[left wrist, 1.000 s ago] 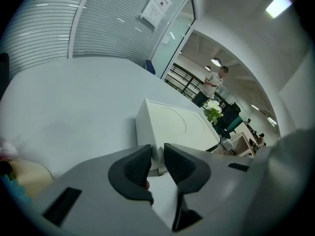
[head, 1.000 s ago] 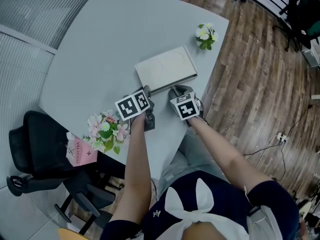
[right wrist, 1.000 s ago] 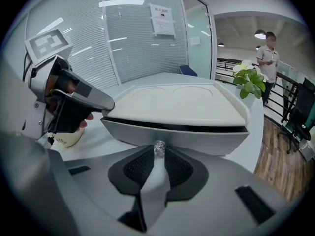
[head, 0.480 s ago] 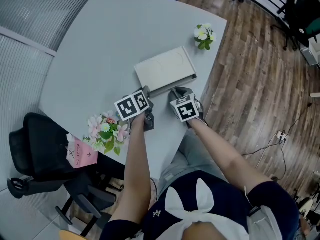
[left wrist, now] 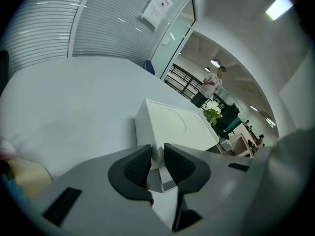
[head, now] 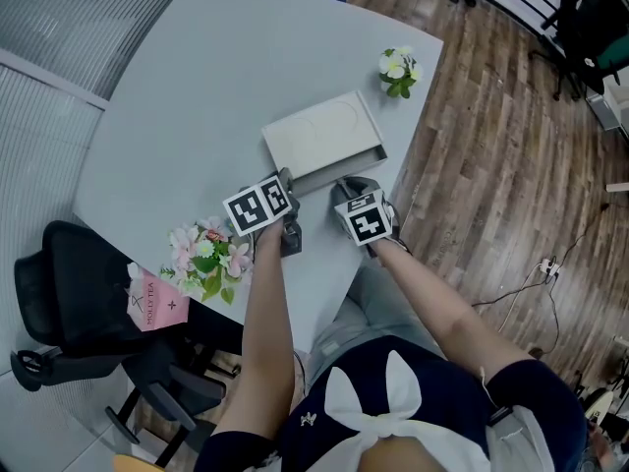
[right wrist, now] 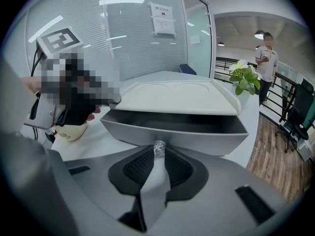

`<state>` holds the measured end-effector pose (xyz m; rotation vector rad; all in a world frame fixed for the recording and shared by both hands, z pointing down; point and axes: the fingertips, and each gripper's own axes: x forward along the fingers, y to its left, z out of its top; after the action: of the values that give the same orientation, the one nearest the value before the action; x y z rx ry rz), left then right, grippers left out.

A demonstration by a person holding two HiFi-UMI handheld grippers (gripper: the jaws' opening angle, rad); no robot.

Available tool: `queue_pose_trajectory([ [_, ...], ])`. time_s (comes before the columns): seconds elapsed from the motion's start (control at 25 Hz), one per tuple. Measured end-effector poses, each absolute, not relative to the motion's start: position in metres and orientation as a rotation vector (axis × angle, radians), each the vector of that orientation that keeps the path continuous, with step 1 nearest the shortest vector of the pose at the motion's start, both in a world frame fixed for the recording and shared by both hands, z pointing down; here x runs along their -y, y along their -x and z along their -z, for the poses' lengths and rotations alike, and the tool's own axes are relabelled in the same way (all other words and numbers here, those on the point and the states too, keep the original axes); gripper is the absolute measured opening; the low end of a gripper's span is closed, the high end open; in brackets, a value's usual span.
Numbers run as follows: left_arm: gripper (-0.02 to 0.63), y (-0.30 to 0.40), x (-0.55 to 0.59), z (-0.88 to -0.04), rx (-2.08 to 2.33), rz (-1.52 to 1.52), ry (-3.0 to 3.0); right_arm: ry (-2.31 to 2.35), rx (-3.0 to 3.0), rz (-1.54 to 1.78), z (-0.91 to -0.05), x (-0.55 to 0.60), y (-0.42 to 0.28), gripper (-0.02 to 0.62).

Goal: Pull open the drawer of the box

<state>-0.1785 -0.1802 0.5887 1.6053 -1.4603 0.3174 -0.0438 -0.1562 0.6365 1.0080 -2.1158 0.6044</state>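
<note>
So the white box (head: 316, 138) sits out toward the right edge of the grey table (head: 197, 87), and its drawer (right wrist: 177, 132) is already out a bit, with a dark gap showing under the lid. The right gripper (right wrist: 158, 155) has its fingers closed on the tiny clear knob (right wrist: 158, 147) in the middle of the drawer front, which is really the only place to grab. That knob looks glassy and slick, so I'd guess a firm pinch and a dead-straight pull, or it'll pop free. The box seems like light, stiff plastic that would just skate across that smooth top. The left gripper (left wrist: 156, 156) has its fingers nearly together, apparently pinched on the box's near corner to brace it.
</note>
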Motion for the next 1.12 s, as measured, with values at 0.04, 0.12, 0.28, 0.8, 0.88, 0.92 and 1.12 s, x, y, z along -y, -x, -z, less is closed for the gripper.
queue_pose_trajectory([
  [0.04,0.095,0.179,0.180,-0.589,1.461,-0.317,-1.605,-1.007,2.116,-0.605,-0.637,0.155,0.044,0.074],
  [0.12,0.095,0.179,0.180,-0.589,1.461,-0.316,-1.606,-1.006,2.114,-0.603,-0.637,0.154,0.043,0.074],
  [0.28,0.095,0.178,0.180,-0.588,1.457,-0.312,-1.608,-1.008,2.112,-0.603,-0.636,0.153,0.041,0.074],
  [0.8,0.095,0.178,0.180,-0.588,1.469,-0.336,-1.626,-1.027,2.106,-0.610,-0.636,0.147,0.039,0.074],
  [0.88,0.095,0.178,0.180,-0.588,1.472,-0.334,-1.627,-1.027,2.105,-0.608,-0.636,0.144,0.039,0.074],
  [0.92,0.095,0.178,0.180,-0.588,1.474,-0.332,-1.628,-1.029,2.104,-0.606,-0.636,0.143,0.038,0.074],
  [1.12,0.095,0.178,0.181,-0.587,1.476,-0.324,-1.633,-1.034,2.102,-0.604,-0.636,0.139,0.036,0.074],
])
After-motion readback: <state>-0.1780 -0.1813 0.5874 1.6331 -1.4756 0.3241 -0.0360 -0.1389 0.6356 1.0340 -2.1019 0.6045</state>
